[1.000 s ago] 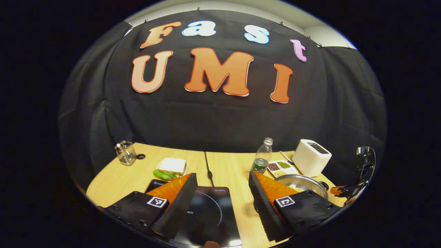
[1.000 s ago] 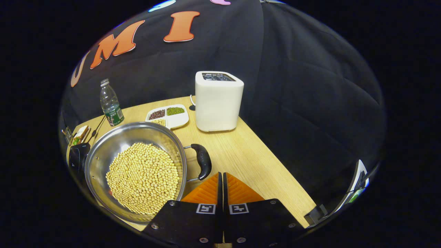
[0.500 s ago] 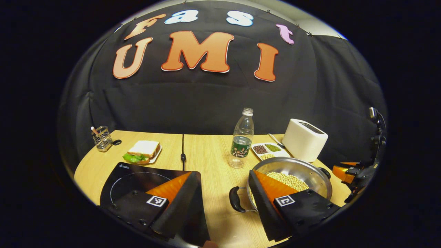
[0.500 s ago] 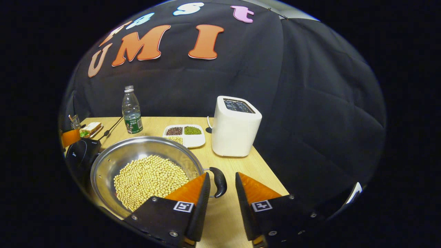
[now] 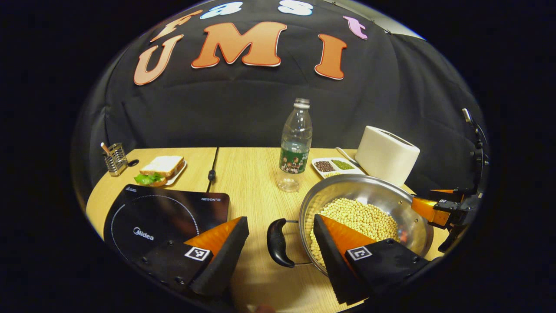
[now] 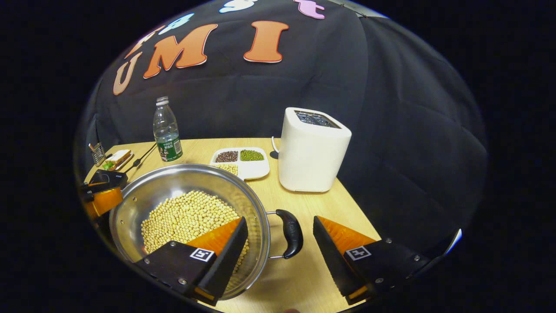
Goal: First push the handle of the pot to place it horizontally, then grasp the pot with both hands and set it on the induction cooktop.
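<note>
Two grippers: both hovering w/ fingers spread wide, gripping nothing.
Left gripper (image 5: pixel 280 237): fingers straddling the pot's left handle (image 5: pixel 276 242), not touching.
Right gripper (image 6: pixel 280 237): fingers straddling the right handle (image 6: pixel 292 233); left finger (image 6: pixel 221 243) hanging over the rim.
Pot (image 6: pixel 143 195): sitting on the counter (image 5: pixel 247 174), holding soybeans (image 5: pixel 356 215); cooktop (image 5: pixel 165 213) lying just beside it, on its left.
Nearby: bottle (image 5: pixel 295 145), toaster (image 6: pixel 312 150), bean tray (image 6: pixel 243 158), sandwich (image 5: pixel 160 167).
</note>
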{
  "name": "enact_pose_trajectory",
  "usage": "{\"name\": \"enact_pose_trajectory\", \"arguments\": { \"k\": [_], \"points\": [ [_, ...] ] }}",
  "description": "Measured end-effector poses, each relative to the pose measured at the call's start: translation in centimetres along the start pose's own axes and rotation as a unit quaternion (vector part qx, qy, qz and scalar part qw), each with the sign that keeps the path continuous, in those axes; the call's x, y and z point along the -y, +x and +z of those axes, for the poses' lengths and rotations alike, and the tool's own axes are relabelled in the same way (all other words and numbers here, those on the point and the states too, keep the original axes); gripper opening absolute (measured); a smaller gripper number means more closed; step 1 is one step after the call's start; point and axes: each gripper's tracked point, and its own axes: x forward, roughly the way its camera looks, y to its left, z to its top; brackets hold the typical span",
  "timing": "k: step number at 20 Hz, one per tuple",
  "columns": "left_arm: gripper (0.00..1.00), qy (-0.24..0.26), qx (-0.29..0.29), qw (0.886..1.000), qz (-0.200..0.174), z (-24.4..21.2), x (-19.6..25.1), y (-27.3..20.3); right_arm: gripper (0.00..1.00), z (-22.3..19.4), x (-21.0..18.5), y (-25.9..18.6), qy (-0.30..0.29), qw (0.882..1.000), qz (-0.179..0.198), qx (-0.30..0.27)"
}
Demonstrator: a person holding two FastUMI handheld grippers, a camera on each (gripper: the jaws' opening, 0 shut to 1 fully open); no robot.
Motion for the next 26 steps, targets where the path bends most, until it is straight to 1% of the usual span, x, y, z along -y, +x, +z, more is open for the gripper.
{"name": "enact_pose_trajectory", "arguments": {
  "k": [2,7,8,9,10,11,13,15,16,17,19,20,22,26],
  "points": [
    [0.99,0.0,-0.017,1.0,0.001,-0.9,0.2,0.9,0.95,-0.8,0.0,0.9,0.007,1.0,0.005,-0.017],
    [0.98,0.0,-0.036,0.999,-0.007,-2.0,0.6,2.9,0.95,-2.5,-0.7,2.2,0.033,0.998,0.028,-0.053],
    [0.97,-0.001,-0.04,0.999,-0.007,-2.3,0.6,3.3,0.92,-2.7,-0.5,2.4,0.038,0.997,0.024,-0.057],
    [0.94,-0.002,-0.047,0.999,-0.005,-2.6,0.5,3.6,0.81,-2.9,-0.3,2.9,0.041,0.997,0.022,-0.06],
    [0.94,-0.006,-0.058,0.998,-0.005,-3.3,0.6,3.9,0.74,-2.6,-0.4,2.8,0.05,0.997,0.024,-0.059],
    [0.93,-0.018,-0.061,0.998,-0.019,-3.4,1.2,4.0,0.72,-2.7,-0.3,2.6,0.057,0.996,0.027,-0.063],
    [0.78,-0.036,-0.069,0.997,-0.007,-3.1,1.2,4.3,0.68,-2.9,-0.4,2.5,0.066,0.995,0.031,-0.068],
    [0.76,-0.04,-0.068,0.997,-0.01,-3.1,0.8,4.2,0.64,-3.0,-0.5,2.3,0.076,0.994,0.033,-0.075],
    [0.7,-0.04,-0.073,0.997,-0.007,-3.2,0.7,4.0,0.6,-3.1,-0.5,2.1,0.09,0.992,0.033,-0.08],
    [0.7,-0.039,-0.078,0.996,-0.005,-3.4,0.6,3.9,0.59,-3.1,-0.7,1.9,0.103,0.99,0.032,-0.086],
    [0.69,-0.042,-0.08,0.996,-0.007,-3.2,0.5,3.7,0.49,-3.6,-1.1,1.4,0.093,0.991,0.026,-0.094],
    [0.69,-0.047,-0.084,0.995,-0.008,-3.5,0.1,3.3,0.53,-3.4,-1.2,0.9,0.086,0.992,0.022,-0.093],
    [0.69,-0.062,-0.092,0.994,-0.012,-3.4,-0.1,2.0,0.53,-2.6,-1.2,-0.7,0.086,0.992,0.018,-0.085],
    [0.69,-0.059,-0.058,0.996,-0.012,-0.4,-1.2,0.3,0.53,-0.5,-2.3,-2.6,0.1,0.992,0.024,-0.071]
  ]
}}
